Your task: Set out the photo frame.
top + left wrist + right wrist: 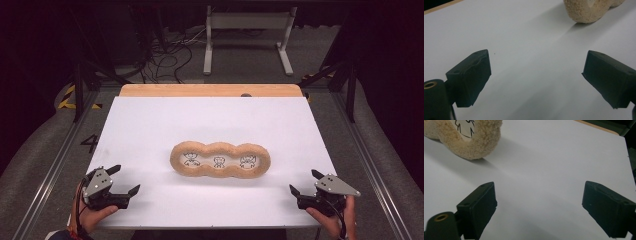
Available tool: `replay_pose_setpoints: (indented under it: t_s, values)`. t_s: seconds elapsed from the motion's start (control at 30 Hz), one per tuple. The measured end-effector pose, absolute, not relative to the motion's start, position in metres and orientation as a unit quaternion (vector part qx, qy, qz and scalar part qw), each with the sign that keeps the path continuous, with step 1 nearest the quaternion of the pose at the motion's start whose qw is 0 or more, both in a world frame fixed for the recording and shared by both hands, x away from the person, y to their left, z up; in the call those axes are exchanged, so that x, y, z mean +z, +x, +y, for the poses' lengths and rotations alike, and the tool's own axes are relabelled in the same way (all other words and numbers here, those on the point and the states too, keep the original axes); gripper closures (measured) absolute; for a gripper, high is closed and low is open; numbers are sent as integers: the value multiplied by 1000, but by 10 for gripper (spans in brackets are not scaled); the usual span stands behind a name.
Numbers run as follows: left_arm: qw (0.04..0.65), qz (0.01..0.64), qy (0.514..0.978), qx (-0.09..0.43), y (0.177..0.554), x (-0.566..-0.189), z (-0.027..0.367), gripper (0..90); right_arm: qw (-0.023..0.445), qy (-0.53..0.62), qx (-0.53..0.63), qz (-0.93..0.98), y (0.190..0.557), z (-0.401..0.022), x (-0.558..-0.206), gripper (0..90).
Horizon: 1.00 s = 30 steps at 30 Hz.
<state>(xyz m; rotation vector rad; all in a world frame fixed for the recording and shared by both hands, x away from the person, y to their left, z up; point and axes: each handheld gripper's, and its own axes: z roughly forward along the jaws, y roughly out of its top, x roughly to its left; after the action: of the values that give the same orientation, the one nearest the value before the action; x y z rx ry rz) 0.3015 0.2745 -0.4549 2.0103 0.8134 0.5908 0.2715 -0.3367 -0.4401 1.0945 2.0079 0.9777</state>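
Note:
A tan, fuzzy, three-lobed frame (pixel 220 160) lies in the middle of the white table (pixel 150 125), with a small black line drawing inside each of its holes. My left gripper (pixel 124 179) rests near the front left corner, open and holding nothing, well to the left of the frame. At the front right corner my right gripper (pixel 304 182) is open too, apart from the frame. In the left gripper view the frame's end (pixel 589 11) lies far ahead at the upper right. In the right gripper view the frame's other end (pixel 466 140) sits at the upper left.
A wooden strip (pixel 210 90) runs along the table's far edge. Beyond it stand a white metal stand (pixel 247 35) and loose cables (pixel 167 55) on the floor. Metal rails (pixel 365 160) flank the table on both sides.

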Motion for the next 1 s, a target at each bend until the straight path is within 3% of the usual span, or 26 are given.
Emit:
replay_pose_setpoints:
  t_s: [1.0]
  values:
    - [429,324,809,237,304,-455,271,80,345,414,375,754,270,-336,-439,123]
